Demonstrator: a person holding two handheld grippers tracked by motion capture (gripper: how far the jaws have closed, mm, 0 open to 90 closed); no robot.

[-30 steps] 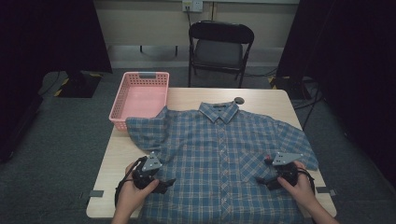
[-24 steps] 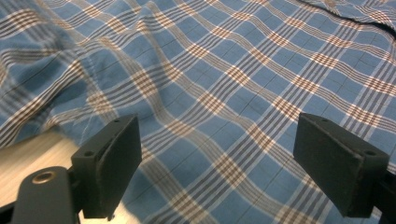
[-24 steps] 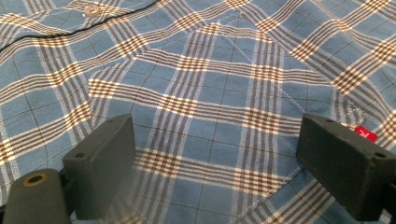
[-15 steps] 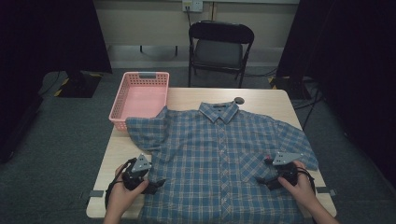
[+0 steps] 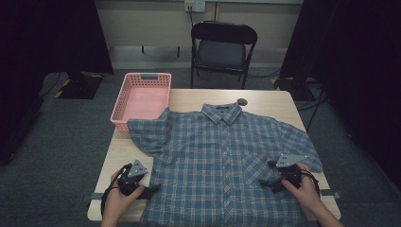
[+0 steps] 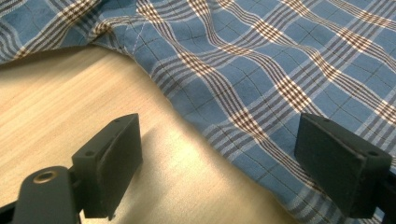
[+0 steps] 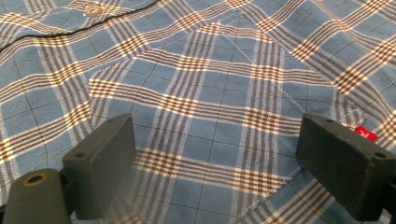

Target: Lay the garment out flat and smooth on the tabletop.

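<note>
A blue plaid short-sleeved shirt (image 5: 222, 156) lies spread flat, buttoned, collar toward the far side of the wooden table (image 5: 265, 100). My left gripper (image 5: 150, 191) is open at the shirt's near left side edge; in the left gripper view the shirt's edge (image 6: 261, 84) runs between the jaws, one jaw over bare wood, the other over cloth. My right gripper (image 5: 268, 183) is open above the chest pocket (image 7: 219, 112), which carries a small red tag (image 7: 365, 134). Nothing is gripped.
A pink plastic basket (image 5: 142, 99) stands at the table's far left corner, touching the shirt's left sleeve. A small dark round object (image 5: 242, 101) lies beyond the collar. A black folding chair (image 5: 221, 47) stands behind the table.
My left gripper has drawn back leftward and toward the near edge, from over the cloth to the shirt's side edge. The right gripper has stayed in place.
</note>
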